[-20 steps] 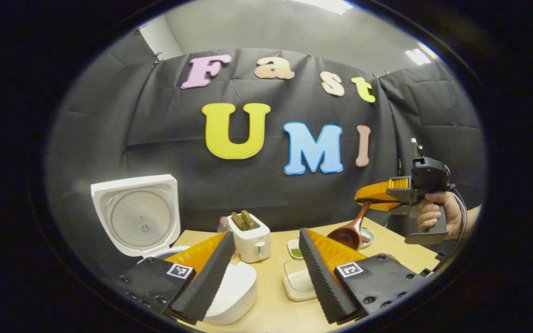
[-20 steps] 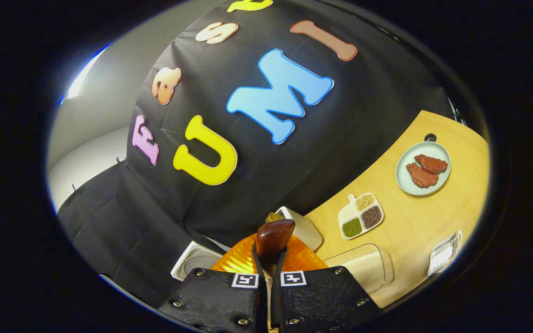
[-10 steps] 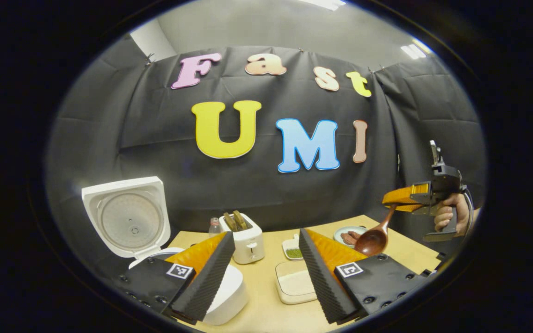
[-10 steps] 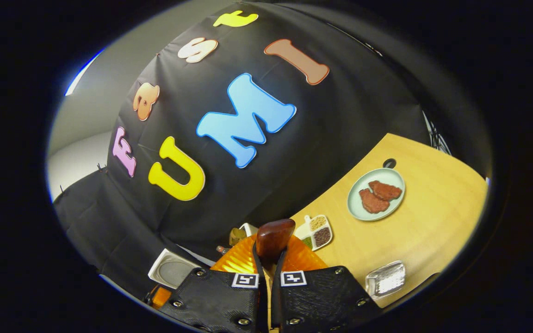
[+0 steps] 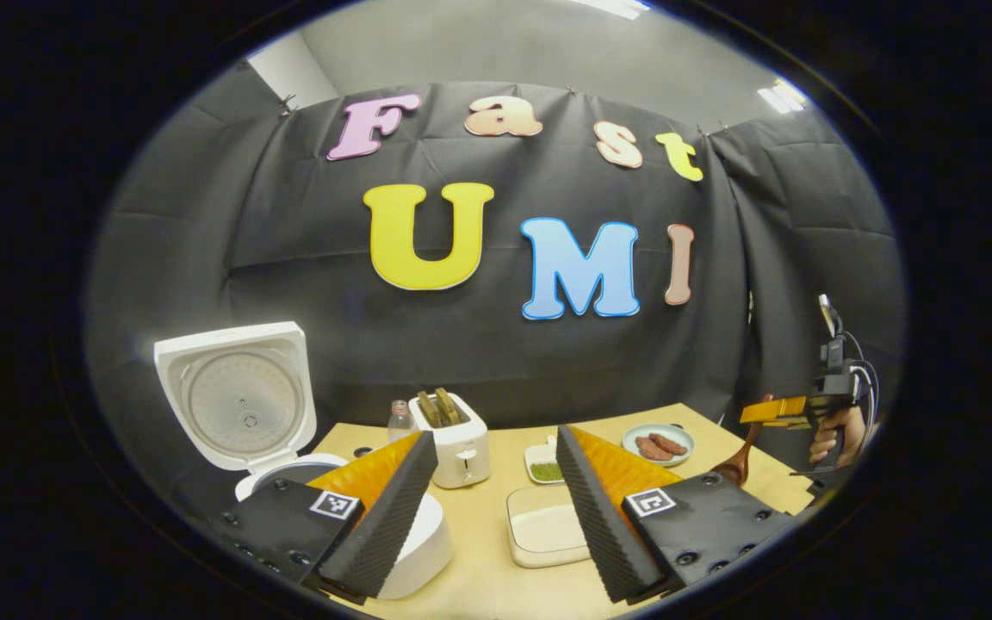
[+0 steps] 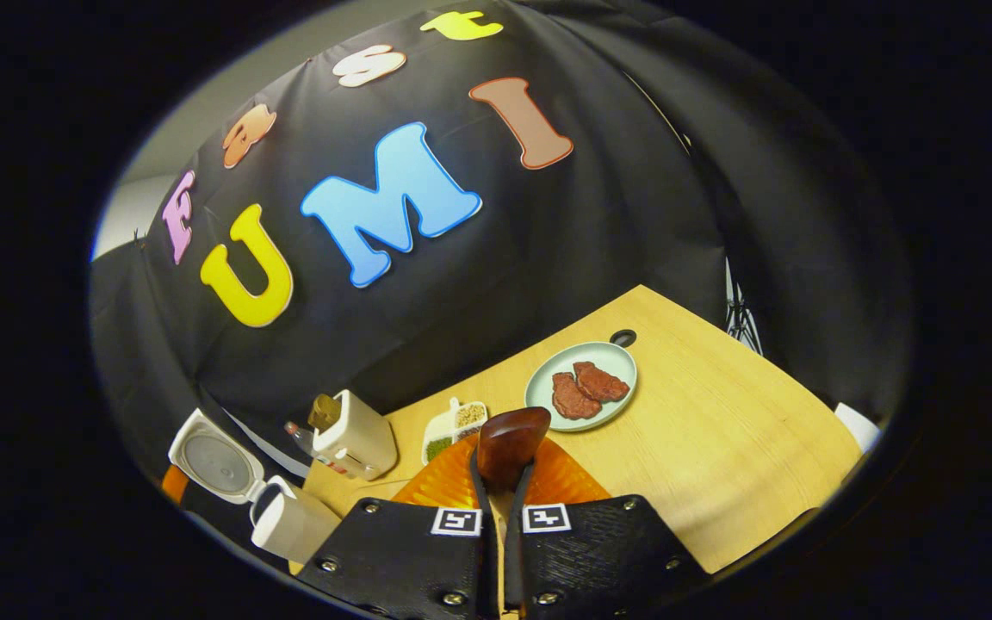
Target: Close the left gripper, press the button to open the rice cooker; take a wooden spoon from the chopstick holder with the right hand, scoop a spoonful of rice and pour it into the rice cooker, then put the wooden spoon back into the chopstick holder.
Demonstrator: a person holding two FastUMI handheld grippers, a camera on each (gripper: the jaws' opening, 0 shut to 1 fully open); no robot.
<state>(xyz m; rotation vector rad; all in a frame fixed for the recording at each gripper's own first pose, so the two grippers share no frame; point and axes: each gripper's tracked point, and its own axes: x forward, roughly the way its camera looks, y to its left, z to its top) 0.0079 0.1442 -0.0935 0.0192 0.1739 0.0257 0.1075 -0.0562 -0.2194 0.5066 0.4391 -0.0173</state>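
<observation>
The white rice cooker stands at the left with its lid raised. My left gripper hangs open above the table, between the cooker and a shallow white container of rice. At the far right a hand holds my right gripper, shut on the handle of the wooden spoon, whose bowl hangs low over the table. In the right gripper view the spoon's handle end sticks up between the shut fingers of that gripper. I cannot tell what is in the spoon's bowl.
On the wooden table are a white toaster with bread, a small bottle, a divided dish of grains and a pale plate with meat pieces. A white object sits at the table's right edge.
The right gripper has carried the spoon to the right and lower, away from the rice container, towards the table's right side. The left gripper has barely moved and stays open.
</observation>
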